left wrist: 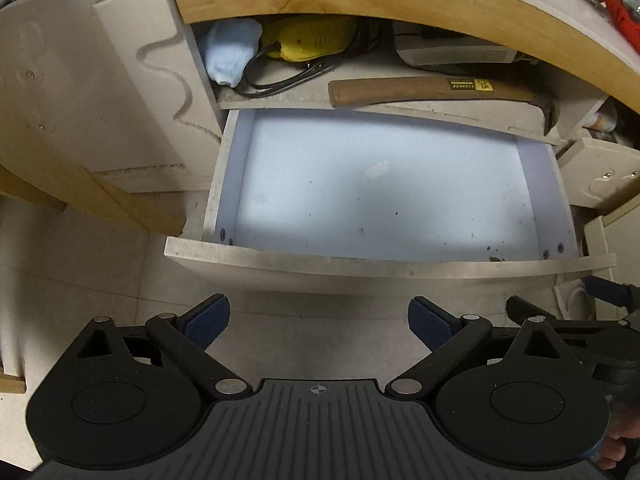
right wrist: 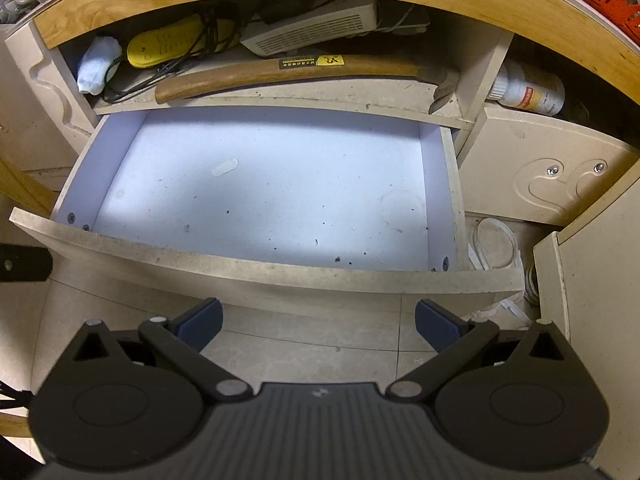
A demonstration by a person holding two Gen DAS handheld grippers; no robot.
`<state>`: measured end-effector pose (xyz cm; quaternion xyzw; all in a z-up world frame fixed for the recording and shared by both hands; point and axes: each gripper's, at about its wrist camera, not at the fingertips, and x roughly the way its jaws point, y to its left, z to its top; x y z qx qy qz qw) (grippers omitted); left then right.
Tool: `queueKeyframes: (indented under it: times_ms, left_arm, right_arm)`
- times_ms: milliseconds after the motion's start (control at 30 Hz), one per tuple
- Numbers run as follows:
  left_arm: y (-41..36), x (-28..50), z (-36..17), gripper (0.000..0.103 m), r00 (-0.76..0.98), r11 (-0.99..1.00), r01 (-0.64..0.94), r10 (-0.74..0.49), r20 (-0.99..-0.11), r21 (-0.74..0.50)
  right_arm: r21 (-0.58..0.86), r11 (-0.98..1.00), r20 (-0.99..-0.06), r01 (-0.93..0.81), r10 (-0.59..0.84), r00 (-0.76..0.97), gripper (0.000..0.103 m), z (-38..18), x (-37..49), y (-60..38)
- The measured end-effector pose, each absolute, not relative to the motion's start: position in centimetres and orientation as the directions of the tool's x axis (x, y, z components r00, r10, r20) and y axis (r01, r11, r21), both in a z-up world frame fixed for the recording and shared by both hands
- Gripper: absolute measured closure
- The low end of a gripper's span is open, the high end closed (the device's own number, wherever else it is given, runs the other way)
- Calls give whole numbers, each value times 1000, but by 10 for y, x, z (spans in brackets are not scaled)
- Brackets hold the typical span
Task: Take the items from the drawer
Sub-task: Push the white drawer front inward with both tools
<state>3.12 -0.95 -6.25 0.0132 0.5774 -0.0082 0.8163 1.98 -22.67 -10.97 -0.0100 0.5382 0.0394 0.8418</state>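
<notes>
The drawer is pulled out, and it also shows in the right wrist view. Its white floor holds only a small pale strip and dark specks. My left gripper is open and empty, in front of the drawer's front panel, above the tiled floor. My right gripper is open and empty too, in front of the same panel. Part of the right gripper shows at the right edge of the left wrist view.
The shelf above the drawer holds a wooden-handled hammer, a yellow device with black cables, a light blue sock and a white box. A white bottle lies in the right compartment. White cable coils lie on the floor.
</notes>
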Motion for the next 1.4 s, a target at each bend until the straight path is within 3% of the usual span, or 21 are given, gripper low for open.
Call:
queueKeyframes:
  times_ms: [633,933,1400]
  left_arm:
    - [-7,38,-92,4,375,1000,10,-29,-926,-27]
    - [-27,39,-124,4,400,993,111,-1,-916,48]
    - [-19,45,-151,4,379,998,63,-12,-925,13]
  right_arm:
    - [28,998,-915,-57,49,400,0,-115,22,-230]
    - [31,999,-925,-33,41,377,0,-125,26,-235]
    - [30,1000,-933,-6,30,359,0,-150,38,-237]
